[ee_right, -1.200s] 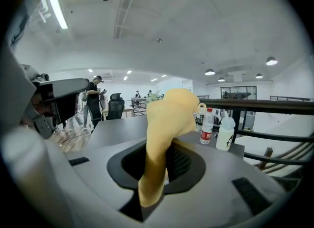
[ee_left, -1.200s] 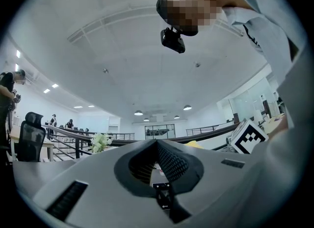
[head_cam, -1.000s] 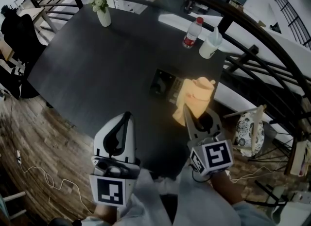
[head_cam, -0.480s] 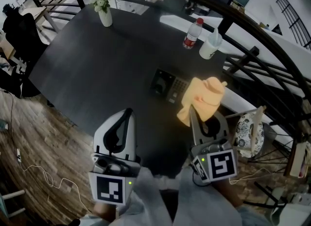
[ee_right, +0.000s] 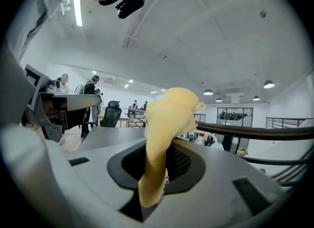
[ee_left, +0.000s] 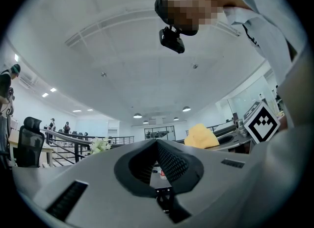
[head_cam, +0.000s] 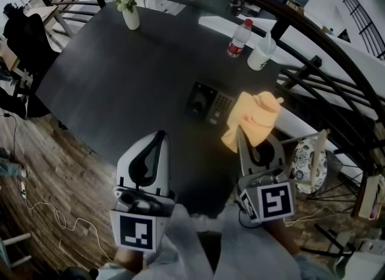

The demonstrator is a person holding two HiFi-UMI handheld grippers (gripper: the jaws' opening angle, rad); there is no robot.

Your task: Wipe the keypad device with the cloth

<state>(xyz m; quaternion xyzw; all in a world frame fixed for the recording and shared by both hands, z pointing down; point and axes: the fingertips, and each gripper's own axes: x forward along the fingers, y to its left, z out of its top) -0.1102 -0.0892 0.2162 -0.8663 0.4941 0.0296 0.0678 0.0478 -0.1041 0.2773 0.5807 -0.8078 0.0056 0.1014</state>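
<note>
**A:** Where does the wipe stand?

**B:** Not yet begun, I judge. The right gripper (head_cam: 242,133) has its jaws clamped on a soft yellow cloth (head_cam: 254,118). The cloth bunches up above the jaw tips and hangs in the air. The right gripper view shows a fold of it pinched between the jaws.

**A:** And the thing to be cleaned?

**B:** The flat black keypad device (head_cam: 207,101) lies on the dark table (head_cam: 120,80) near its right edge, just beyond the cloth and a little to its left. I see no contact between them.

**A:** The other tong?

**B:** The left gripper (head_cam: 159,137) has its jaws together on nothing. It hovers at the near side of the table, well apart from the device.

**A:** So the next move?

**B:** Carry the cloth forward and left, lower it until the loose bunch lies on the keys, then stroke across. The left gripper may need to steady the device, which looks light enough to slide.
</note>
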